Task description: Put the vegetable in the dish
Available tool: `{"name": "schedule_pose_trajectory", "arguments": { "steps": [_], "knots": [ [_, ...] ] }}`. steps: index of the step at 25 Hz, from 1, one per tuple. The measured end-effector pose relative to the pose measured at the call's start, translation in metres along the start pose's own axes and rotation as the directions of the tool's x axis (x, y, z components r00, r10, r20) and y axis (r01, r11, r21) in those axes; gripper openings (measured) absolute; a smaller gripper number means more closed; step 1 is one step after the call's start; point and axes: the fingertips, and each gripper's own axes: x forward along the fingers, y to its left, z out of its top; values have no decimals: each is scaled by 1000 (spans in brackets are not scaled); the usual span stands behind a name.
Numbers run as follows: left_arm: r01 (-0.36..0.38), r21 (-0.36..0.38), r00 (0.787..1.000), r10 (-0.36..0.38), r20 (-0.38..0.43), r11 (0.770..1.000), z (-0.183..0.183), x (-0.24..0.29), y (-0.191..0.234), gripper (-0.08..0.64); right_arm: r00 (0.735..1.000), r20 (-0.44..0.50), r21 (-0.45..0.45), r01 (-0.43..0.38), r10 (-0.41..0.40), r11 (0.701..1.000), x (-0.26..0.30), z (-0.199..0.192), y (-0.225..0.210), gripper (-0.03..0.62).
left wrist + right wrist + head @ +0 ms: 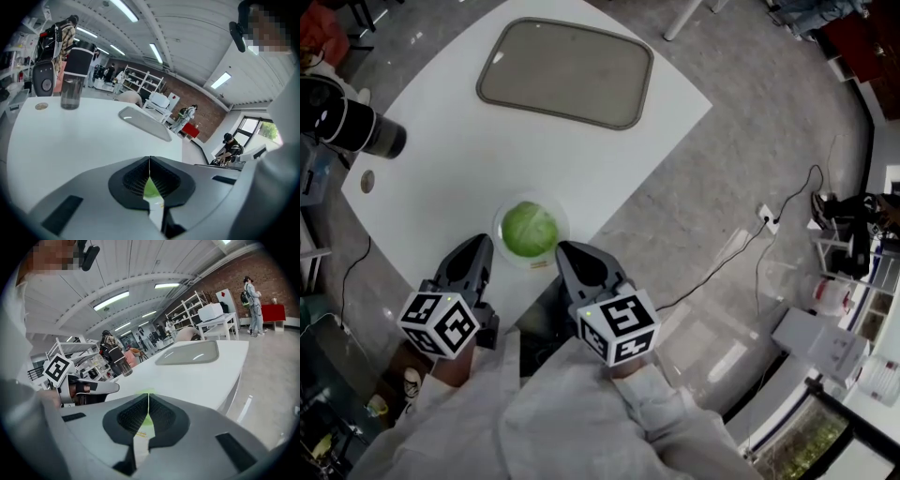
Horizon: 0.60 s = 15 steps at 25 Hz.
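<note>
A round green cabbage [529,230] lies in a shallow clear dish [501,217] near the front edge of the white table [450,187]. My left gripper [478,246] sits just left of the dish and my right gripper [567,251] just right of it, both near the table edge. Both are shut with nothing held. In the left gripper view the jaws of the gripper [149,159] meet, with a sliver of cabbage [151,188] showing below them. In the right gripper view the gripper [148,394] has its jaws together too, and green of the cabbage [147,419] shows behind them.
A grey rectangular tray [565,72] lies at the far side of the table. A dark tumbler [352,127] and a small round disc [367,181] stand at the left. Cables and a power strip [766,217] lie on the floor to the right.
</note>
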Motion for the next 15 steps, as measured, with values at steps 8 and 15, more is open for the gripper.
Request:
{"name": "schedule_pose_trajectory", "arguments": {
  "steps": [8,15],
  "knots": [
    [-8,2,994,8,-108,1000,-32,11,19,11,998,-50,22,26,-25,999,12,-19,-8,15],
    [-16,-28,989,11,-144,999,-39,19,36,11,996,-79,60,41,-37,997,20,-30,-16,17]
  ]
}}
